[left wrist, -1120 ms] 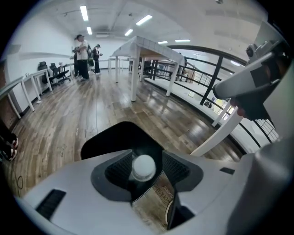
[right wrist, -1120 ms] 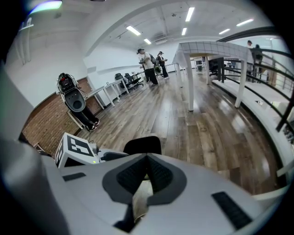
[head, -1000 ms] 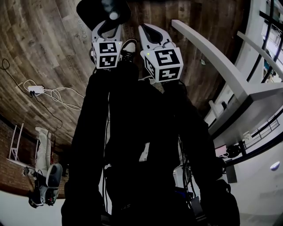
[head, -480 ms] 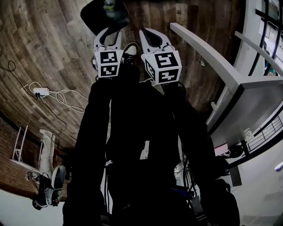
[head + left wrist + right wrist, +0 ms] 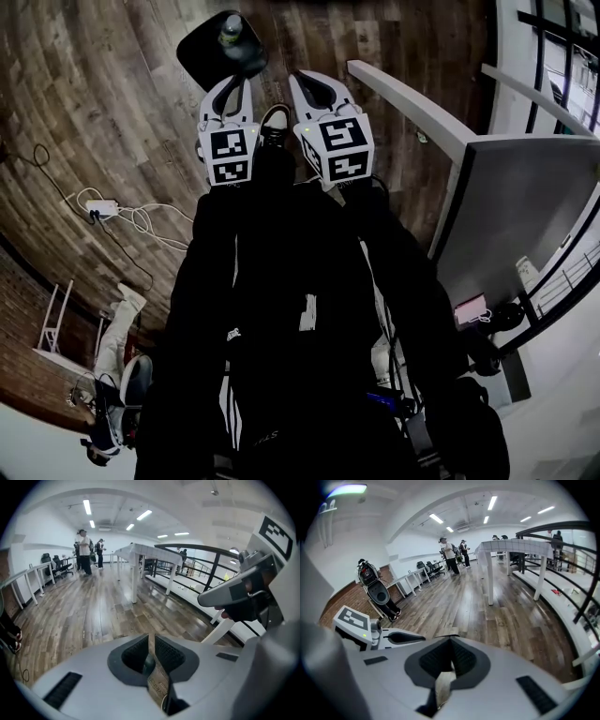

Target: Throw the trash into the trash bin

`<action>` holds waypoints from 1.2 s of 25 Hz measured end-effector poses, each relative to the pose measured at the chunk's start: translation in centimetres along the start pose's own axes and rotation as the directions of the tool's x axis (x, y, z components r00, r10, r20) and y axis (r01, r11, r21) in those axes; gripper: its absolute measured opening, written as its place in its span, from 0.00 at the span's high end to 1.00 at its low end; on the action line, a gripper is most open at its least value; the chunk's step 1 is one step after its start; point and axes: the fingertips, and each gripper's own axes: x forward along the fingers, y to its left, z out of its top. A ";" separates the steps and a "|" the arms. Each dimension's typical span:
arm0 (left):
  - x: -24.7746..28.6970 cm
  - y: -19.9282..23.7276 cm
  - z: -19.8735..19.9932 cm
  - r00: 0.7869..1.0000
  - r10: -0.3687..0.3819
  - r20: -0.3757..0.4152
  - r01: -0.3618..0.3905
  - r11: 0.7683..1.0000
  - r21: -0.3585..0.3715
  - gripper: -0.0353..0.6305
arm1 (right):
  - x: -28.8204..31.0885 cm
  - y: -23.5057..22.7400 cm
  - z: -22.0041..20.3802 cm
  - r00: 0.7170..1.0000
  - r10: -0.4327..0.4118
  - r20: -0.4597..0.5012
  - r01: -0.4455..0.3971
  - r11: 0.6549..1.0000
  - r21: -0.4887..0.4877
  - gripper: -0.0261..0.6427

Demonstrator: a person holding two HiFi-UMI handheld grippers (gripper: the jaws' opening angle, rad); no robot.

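- While the person is standing on the wooden floor, the trash bin is sitting at 12 o'clock in the head view.
- A bottle is lying inside the trash bin, with its pale cap showing.
- The left gripper is hanging just at 6 o'clock of the trash bin, apart from the bottle.
- In the left gripper view, the left gripper is showing jaws that have just been closing. They are standing narrowly apart, and the pads are pressing on nothing.
- A brown printed sliver is showing through that slit, but what it is cannot be told.
- The right gripper is hanging near the left one, at its 3 o'clock.
- In the right gripper view, the right gripper is showing its jaws meeting at the tips. A pale sliver low in the gap is staying unidentifiable.
- A shoe is showing between the two grippers.
- A grey table is filling the 3 o'clock side, and a power strip is lying at 9 o'clock.
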 end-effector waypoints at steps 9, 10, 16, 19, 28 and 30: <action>-5.5 -2.8 6.6 0.997 -0.017 0.075 0.017 1.000 -0.001 0.94 | -5.9 0.2 3.2 0.998 -0.032 0.053 0.030 0.999 0.034 0.94; -6.1 -3.1 7.4 0.997 -0.023 0.080 0.023 1.000 -0.001 0.94 | -6.7 0.3 3.7 0.997 -0.037 0.062 0.035 0.999 0.039 0.94; -9.9 -6.4 11.7 0.993 -0.078 0.088 0.076 0.997 0.026 0.95 | -12.3 0.8 6.9 0.989 -0.068 0.128 0.060 0.996 0.063 0.94; -12.2 -8.5 14.4 0.987 -0.116 0.110 0.110 0.992 0.055 0.95 | -15.7 1.1 8.6 0.981 -0.091 0.174 0.079 0.994 0.076 0.94; -18.9 -16.3 21.4 0.961 -0.222 0.162 0.205 0.972 0.116 0.95 | -26.9 0.7 11.3 0.944 -0.192 0.270 0.157 0.977 0.146 0.94; -20.0 -18.1 22.8 0.950 -0.257 0.179 0.229 0.959 0.165 0.95 | -29.5 0.4 11.8 0.927 -0.225 0.300 0.183 0.970 0.162 0.94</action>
